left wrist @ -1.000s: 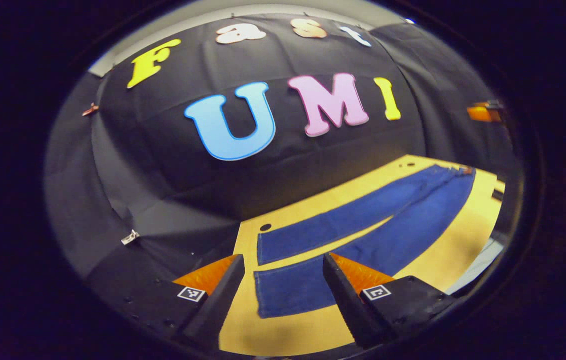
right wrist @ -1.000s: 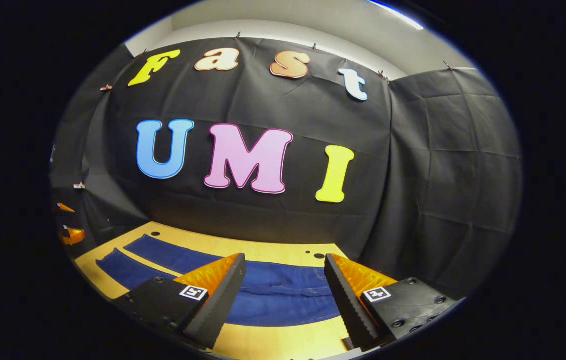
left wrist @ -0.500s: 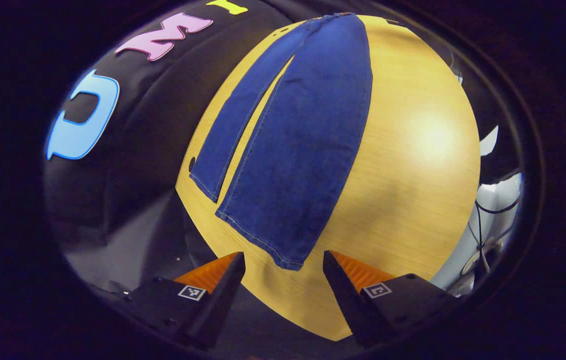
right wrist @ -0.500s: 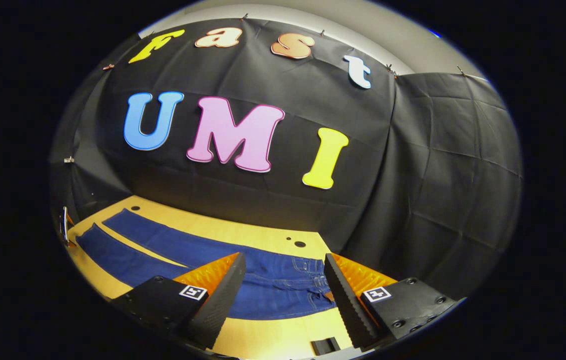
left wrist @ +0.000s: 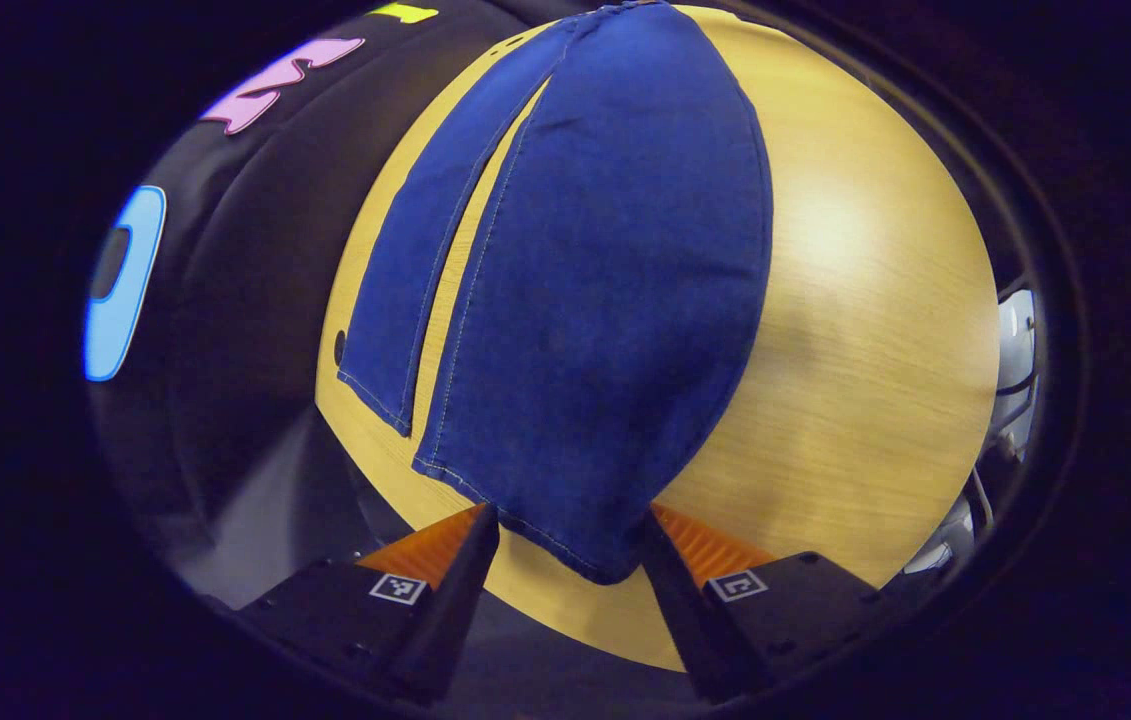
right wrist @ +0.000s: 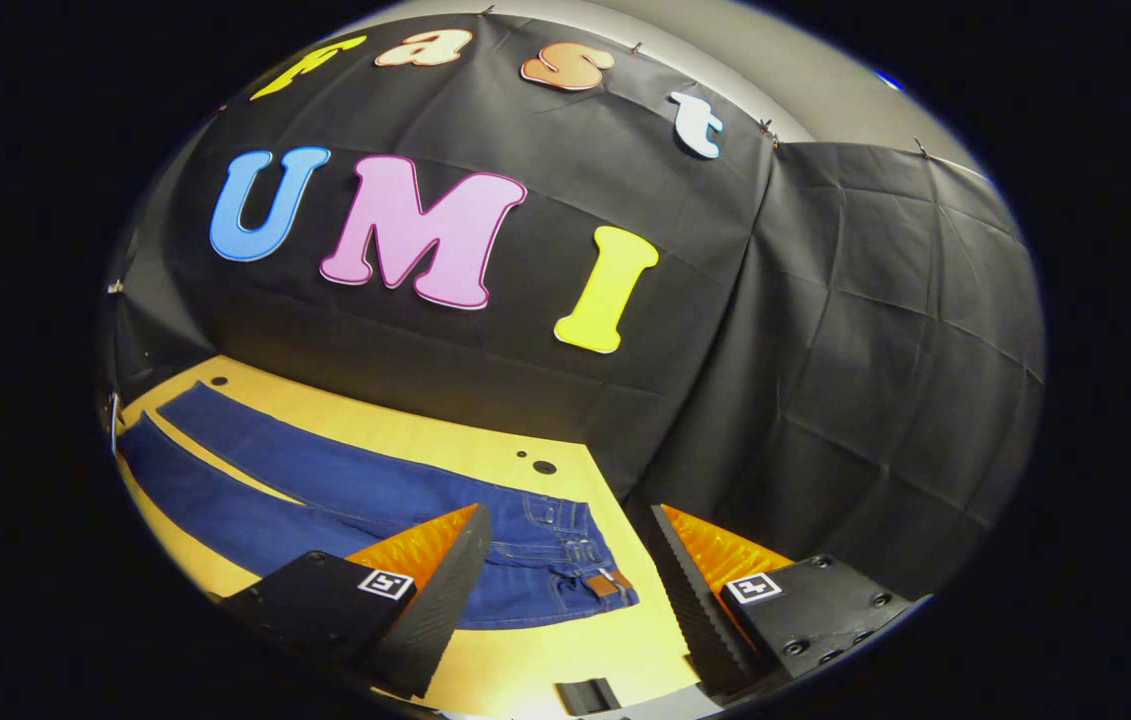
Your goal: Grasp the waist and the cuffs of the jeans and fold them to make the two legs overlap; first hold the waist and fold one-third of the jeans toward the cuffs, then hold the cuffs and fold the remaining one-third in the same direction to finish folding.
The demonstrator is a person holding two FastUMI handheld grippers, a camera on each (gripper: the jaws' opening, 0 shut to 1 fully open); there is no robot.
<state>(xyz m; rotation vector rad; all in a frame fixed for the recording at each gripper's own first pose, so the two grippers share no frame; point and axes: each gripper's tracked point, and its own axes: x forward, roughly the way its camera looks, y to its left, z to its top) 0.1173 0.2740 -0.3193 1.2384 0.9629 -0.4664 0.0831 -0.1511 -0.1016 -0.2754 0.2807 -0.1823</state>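
Observation:
Blue jeans [left wrist: 605,300] lie flat on a wooden table [left wrist: 855,350] with the two legs side by side and a narrow gap between them. In the left gripper view the near leg's cuff [left wrist: 565,545] reaches in between the fingers of my open left gripper [left wrist: 565,560], which hovers just over it. In the right gripper view the jeans [right wrist: 325,490] run off to the left, and the waist [right wrist: 575,565] with its brown patch lies between the fingers of my right gripper [right wrist: 570,555]. That gripper is open and held above the waist.
The black cloth wall stands close behind the table's far edge [right wrist: 405,430]. Small holes [right wrist: 543,467] dot the tabletop near the waist. A small dark object [right wrist: 585,695] sits at the table's front edge. White gear and cables [left wrist: 1015,340] lie beyond the table's right side.
My left gripper has tipped down and closed in on the near cuff, which now lies between its fingers. My right gripper has shifted so that the waist lies between its fingers.

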